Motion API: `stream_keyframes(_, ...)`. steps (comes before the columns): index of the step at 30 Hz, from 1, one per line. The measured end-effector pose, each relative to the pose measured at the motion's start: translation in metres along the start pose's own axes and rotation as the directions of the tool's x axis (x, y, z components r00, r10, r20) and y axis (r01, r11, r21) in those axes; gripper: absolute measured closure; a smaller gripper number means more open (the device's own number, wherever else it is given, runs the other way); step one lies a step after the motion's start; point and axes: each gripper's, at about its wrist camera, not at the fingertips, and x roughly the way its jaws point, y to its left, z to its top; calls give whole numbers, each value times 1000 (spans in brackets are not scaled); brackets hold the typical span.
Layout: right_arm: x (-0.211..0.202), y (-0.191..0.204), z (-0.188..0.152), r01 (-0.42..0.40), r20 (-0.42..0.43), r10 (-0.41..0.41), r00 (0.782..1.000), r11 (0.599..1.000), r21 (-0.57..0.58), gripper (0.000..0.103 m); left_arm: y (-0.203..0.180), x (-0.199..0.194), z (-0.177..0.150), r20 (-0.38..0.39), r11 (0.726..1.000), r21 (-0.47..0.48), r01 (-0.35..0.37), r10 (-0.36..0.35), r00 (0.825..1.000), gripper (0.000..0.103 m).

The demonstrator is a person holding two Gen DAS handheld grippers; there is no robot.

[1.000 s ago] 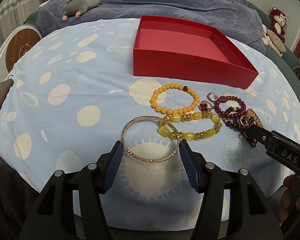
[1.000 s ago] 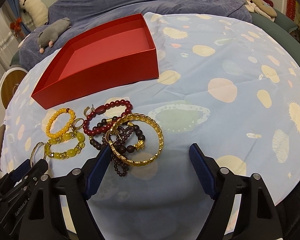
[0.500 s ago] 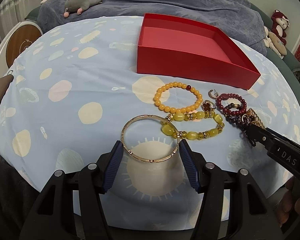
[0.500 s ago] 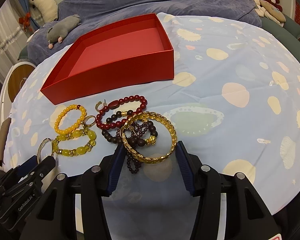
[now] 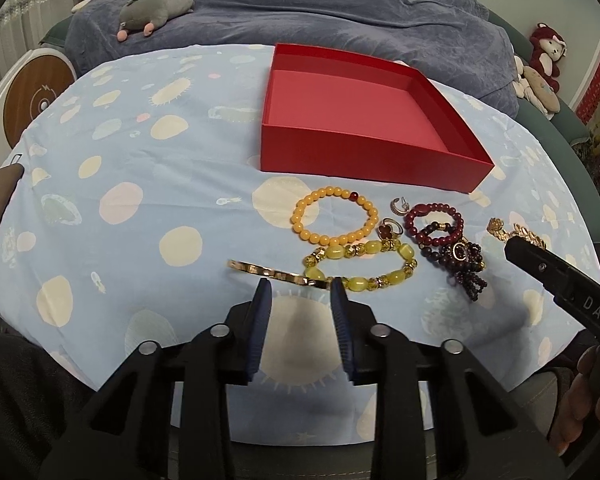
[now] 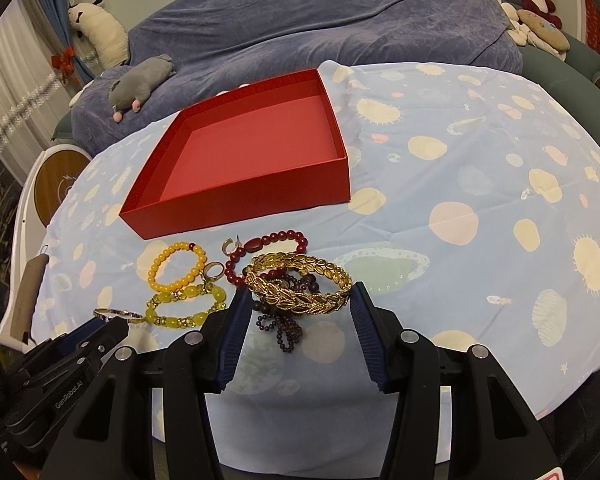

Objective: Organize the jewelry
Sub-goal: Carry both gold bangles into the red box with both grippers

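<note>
Both tilted downward: right tongs (image 6: pixel 300 300) clamp the gold leaf bangle (image 6: pixel 300 286), left tongs (image 5: pixel 300 286) closing, seemingly gripping the thin bangle (image 5: pixel 276 274)

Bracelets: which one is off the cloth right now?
The gold leaf-pattern bangle, clamped across its width in the right gripper and raised above the dark bead pile. The bead bracelets lie flat on the cloth.
</note>
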Motion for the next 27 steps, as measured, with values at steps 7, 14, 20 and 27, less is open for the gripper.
stream_keyframes(7,2,5,-2,2,-6,-2,1000,999,-32,54,9,6,-2,-5,1000,-27,-10,10,1000,74)
stream_keyframes(14,5,8,-10,-2,-26,2,1000,999,-33,54,17,15,-9,-39,998,-56,-22,20,999,61)
stream_keyframes(20,7,10,-13,-10,-34,8,999,999,-32,54,24,21,-10,-51,995,-94,-45,41,998,51)
stream_keyframes(27,8,10,-14,-11,-35,10,999,999,-30,54,38,19,-7,-37,987,-161,-30,24,999,51)
